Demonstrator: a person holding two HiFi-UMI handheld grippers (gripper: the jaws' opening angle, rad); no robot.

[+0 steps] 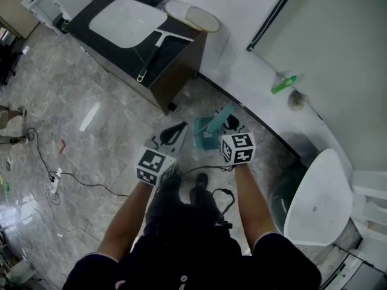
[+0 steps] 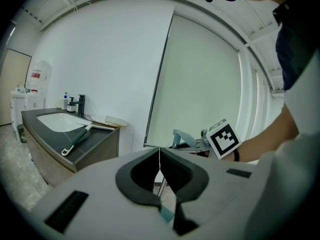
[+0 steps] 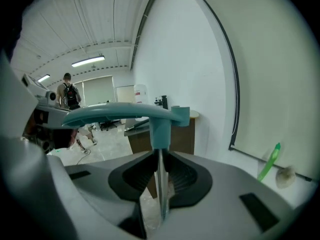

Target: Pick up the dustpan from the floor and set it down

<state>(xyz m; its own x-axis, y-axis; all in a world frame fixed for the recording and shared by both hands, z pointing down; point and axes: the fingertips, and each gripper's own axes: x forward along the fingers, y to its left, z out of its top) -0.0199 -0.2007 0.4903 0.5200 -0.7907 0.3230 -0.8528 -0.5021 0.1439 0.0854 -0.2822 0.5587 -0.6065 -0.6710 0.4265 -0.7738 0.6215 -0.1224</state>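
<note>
The teal dustpan hangs upright above the marble floor, in front of my feet. Its thin metal shaft runs up between the pads of my right gripper, which is shut on it. The curved teal handle grip tops the shaft just above the jaws. In the head view my right gripper sits at the dustpan's right side. My left gripper hovers just left of the dustpan, jaws shut with nothing between them. From the left gripper view the teal grip shows beside the right marker cube.
A dark cabinet with a white sink and a long-handled squeegee stands ahead to the left. A white wall ledge with a green bottle runs to the right. A white round seat is at right. Cables lie on the floor at left.
</note>
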